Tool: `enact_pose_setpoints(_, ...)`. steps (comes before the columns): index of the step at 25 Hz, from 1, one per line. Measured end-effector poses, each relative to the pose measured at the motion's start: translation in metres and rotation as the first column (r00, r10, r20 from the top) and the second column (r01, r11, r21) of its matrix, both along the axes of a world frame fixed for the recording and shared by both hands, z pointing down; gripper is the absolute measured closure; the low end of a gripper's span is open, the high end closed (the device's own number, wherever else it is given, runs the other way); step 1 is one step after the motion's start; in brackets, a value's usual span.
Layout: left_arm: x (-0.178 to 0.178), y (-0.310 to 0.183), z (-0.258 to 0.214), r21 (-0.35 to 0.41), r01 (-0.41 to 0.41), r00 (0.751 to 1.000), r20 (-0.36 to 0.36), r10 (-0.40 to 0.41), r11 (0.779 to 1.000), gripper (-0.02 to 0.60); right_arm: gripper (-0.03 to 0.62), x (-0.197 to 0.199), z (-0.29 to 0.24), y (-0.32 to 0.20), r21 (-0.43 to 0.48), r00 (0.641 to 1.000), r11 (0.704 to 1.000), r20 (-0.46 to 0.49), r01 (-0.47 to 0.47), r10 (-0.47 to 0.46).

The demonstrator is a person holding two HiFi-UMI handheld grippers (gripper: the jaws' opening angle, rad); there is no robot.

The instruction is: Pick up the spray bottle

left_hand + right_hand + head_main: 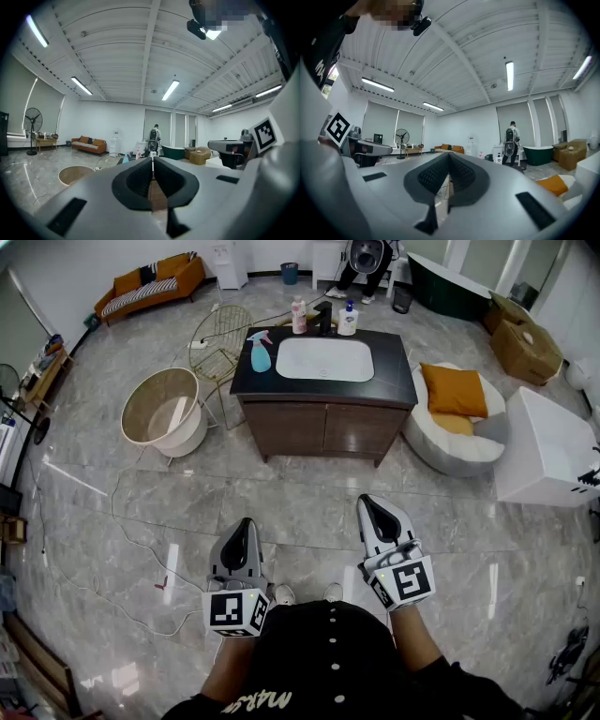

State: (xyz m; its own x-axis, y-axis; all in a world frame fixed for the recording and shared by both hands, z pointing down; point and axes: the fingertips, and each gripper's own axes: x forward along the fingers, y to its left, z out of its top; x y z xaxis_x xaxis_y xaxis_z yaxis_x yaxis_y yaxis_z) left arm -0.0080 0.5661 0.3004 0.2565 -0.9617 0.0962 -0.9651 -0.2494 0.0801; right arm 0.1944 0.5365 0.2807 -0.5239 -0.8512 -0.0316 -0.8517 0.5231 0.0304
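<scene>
The spray bottle (pixel 260 352), teal with a pink trigger, stands upright on the left end of the dark vanity top (pixel 394 381), beside the white sink (pixel 324 360). In the left gripper view the spray bottle (pixel 126 158) shows small and far off, just left of the jaw tips. Both grippers hang low over the floor, well short of the vanity. My left gripper (pixel 246 525) is shut with nothing between its jaws, as is my right gripper (pixel 367 503). The left gripper (pixel 153 160) and the right gripper (pixel 449 155) each show pads pressed together in their own views.
A pink bottle (pixel 299 315), black faucet (pixel 324 317) and white pump bottle (pixel 349 319) line the vanity's back. A round basket (pixel 167 409) and wire chair (pixel 220 338) stand left of it, a white beanbag (pixel 457 446) and white box (pixel 553 446) right. A cable (pixel 131 540) crosses the floor.
</scene>
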Motion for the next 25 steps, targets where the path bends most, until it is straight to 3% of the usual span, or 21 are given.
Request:
enact_pose_setpoints(11, 0.009, -0.003, -0.003, 0.001, 0.013, 1.000, 0.009, -0.013, 1.000, 0.565, 0.600, 0.003, -0.001, -0.008, 0.012, 0.999, 0.999, 0.014, 0.030, -0.030)
enact_pose_setpoints(25, 0.023, -0.002, 0.016, -0.024, 0.117, 0.993, -0.004, -0.117, 0.993, 0.565, 0.599, 0.018, 0.028, -0.024, -0.051, 0.991, 0.990, 0.038, 0.128, -0.126)
